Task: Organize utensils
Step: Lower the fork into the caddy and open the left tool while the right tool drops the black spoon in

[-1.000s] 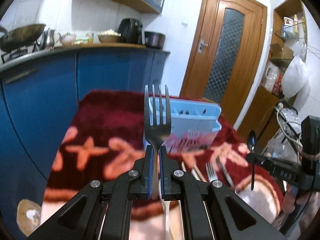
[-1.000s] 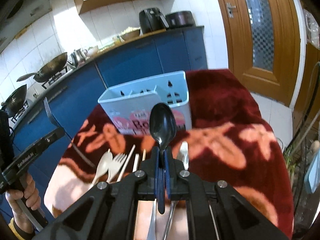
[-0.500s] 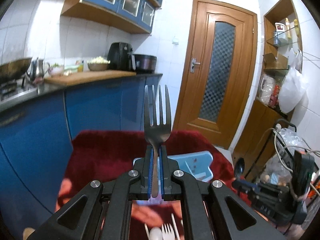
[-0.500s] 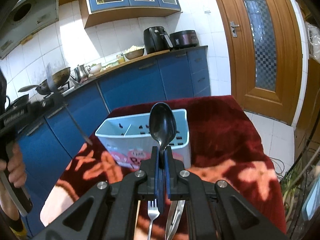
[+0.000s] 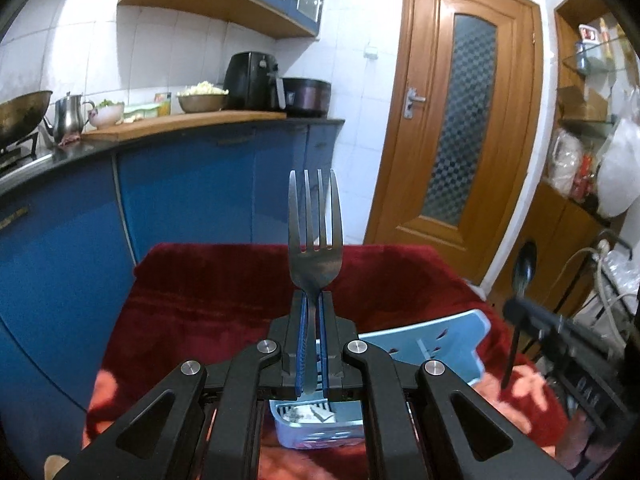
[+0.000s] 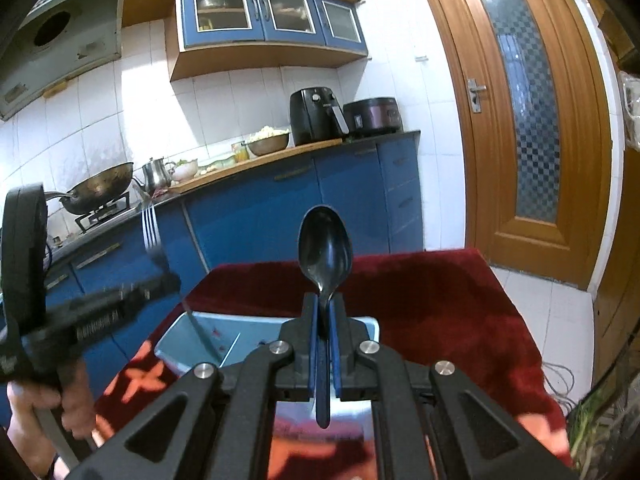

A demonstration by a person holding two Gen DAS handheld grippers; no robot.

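Near field, L view: the left gripper point(image 5: 313, 344) was seen closed on the fork point(image 5: 315, 240), clamped at the neck betw. the blue pads point(image 5: 301, 344); tines pointed up and fwd, long axis in line w/ the fingers, handle end hidden below. Directly under and just ahead of the jaws the light-blue caddy point(image 5: 436, 344) was located, its open top facing up, so the fork handle was judged to lie above a compartment; which one could not be determined.

R view: the right gripper point(image 6: 324, 344) was likewise shut on the black spoon point(image 6: 325, 248), bowl up, handle hanging down betw. the pads. The caddy rim was seen just below and left of the jaws. Both grippers were roughly equally near; the L fork's handle already appeared over the opening.

Farther out: red tablecloth point(image 6: 440, 292), then blue cabinets point(image 6: 280, 208) and door point(image 6: 528, 120). Next move est.: straight descent, handle first.
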